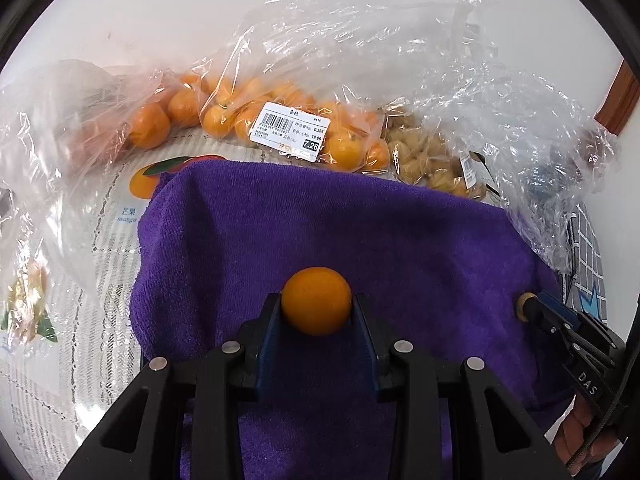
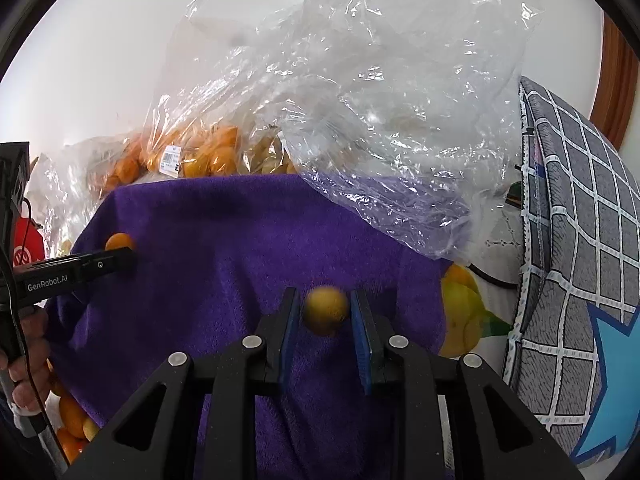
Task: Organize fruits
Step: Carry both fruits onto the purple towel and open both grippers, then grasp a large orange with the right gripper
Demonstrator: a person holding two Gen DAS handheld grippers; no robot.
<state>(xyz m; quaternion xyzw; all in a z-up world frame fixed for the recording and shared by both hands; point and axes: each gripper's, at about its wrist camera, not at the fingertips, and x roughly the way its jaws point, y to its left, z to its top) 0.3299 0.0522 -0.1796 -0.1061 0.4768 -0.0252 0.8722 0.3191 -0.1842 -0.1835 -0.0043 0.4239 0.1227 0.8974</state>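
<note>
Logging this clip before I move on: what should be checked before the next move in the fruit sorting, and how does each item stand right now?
1. Left gripper grips the orange fruit: ok, pads press on both sides.
2. Right gripper grips the yellow fruit: not ok, a gap shows at each pad and the fruit is blurred.
3. Purple towel lies below both fruits: ok.
4. Clear bag is off the towel: not ok, it overlaps the far right corner.
5. Grippers are apart from each other: ok.
6. Where the fruits belong: cannot tell.
</note>
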